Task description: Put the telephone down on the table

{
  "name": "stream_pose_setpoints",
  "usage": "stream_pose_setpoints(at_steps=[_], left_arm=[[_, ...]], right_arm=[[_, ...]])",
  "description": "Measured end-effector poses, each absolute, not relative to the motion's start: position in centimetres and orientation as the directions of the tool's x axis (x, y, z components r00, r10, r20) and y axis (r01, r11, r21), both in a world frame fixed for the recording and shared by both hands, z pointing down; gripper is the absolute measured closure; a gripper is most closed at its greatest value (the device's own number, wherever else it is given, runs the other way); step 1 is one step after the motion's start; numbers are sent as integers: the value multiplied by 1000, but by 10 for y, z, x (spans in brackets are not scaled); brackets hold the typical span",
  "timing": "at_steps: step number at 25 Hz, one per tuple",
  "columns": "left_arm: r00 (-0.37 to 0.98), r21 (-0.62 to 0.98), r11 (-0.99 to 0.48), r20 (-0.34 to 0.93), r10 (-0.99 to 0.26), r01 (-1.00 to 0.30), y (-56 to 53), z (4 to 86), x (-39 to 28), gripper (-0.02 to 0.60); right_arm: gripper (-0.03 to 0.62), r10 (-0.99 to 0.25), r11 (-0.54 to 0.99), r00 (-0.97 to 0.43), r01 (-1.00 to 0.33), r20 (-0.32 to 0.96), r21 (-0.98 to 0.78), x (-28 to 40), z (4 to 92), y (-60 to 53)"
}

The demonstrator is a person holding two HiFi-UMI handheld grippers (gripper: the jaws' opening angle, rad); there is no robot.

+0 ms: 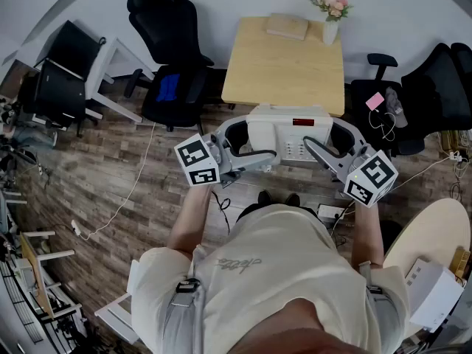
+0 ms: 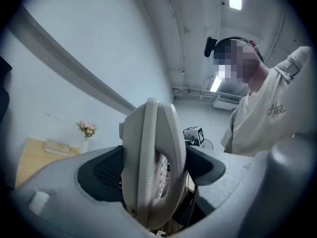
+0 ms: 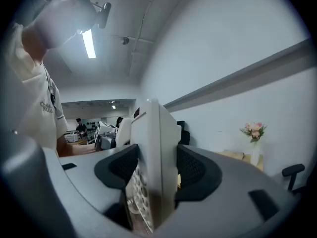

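Observation:
A white desk telephone (image 1: 287,133) with a red display hangs level in the air in front of the person's chest, short of the light wooden table (image 1: 284,68). My left gripper (image 1: 247,142) is shut on its left end, where the handset lies. My right gripper (image 1: 335,140) is shut on its right end. In the left gripper view the telephone (image 2: 153,167) stands edge-on between the dark pads (image 2: 106,170), which press on both its sides. The right gripper view shows the same grip on the telephone (image 3: 153,172), keypad side facing left, pads (image 3: 198,170) tight against it.
On the table's far edge lie a flat tan pad (image 1: 287,26) and a vase of pink flowers (image 1: 332,9). Black office chairs (image 1: 173,50) stand left and right (image 1: 435,87) of it. Cables run over the wooden floor (image 1: 118,198). A round table (image 1: 435,234) is at lower right.

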State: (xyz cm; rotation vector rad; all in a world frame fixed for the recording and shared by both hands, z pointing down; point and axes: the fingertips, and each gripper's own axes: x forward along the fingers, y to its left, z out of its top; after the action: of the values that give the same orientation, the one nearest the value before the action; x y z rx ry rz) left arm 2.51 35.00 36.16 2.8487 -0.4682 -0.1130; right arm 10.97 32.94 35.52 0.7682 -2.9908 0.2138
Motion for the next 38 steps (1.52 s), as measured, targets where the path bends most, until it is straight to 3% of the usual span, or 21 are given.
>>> stream_pose_setpoints(at_steps=[11,23,38], left_arm=[[943,257,-916,-39,-329,-309,346,371,21,203],[942,273,-916,-77,-326,-294,332,368,-65,202],[914,361,-864,-69,-401,-351,268,398,-88,202]], right_arm=[[359,-469,872,-880,-475,72,-123,105,365,325],[359,-469,869,-878,-478,96,-125,20,361,312],[359,-407,881,-905,-425,129,-206,-3,393,241]])
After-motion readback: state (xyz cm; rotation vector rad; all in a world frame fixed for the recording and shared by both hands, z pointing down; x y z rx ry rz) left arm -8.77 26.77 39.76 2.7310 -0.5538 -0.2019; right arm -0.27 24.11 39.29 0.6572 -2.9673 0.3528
